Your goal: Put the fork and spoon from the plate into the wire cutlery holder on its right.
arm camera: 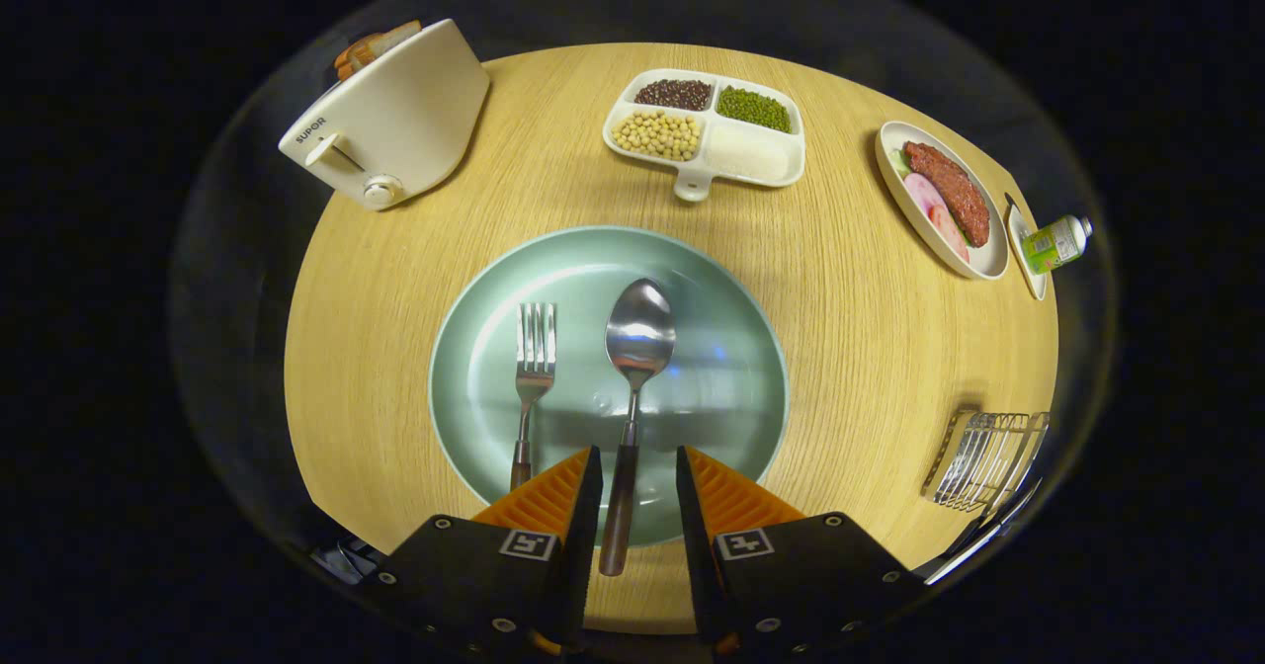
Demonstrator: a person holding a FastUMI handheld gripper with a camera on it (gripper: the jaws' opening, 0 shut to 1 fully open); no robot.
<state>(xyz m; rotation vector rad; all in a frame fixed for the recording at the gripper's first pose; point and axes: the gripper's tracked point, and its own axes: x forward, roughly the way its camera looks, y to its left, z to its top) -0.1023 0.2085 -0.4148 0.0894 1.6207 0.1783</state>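
One fork (534,368) and one spoon (637,348) lie side by side on one green plate (721,289), fork at the spoon's 9 o'clock. The gripper (638,496) is open, its fingers either side of the spoon's brown handle without touching it. One wire holder (988,458) stands at the plate's 3 o'clock on the round wooden tabletop (850,279).

toaster with bread (390,116), divided bean tray (705,130), meat dish (941,198), small bottle (1057,243)

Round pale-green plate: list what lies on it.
On the round pale-green plate: a steel fork and brown-handled steel spoon. The open orange-fingered gripper straddles the spoon's handle, covering the fork's handle end.
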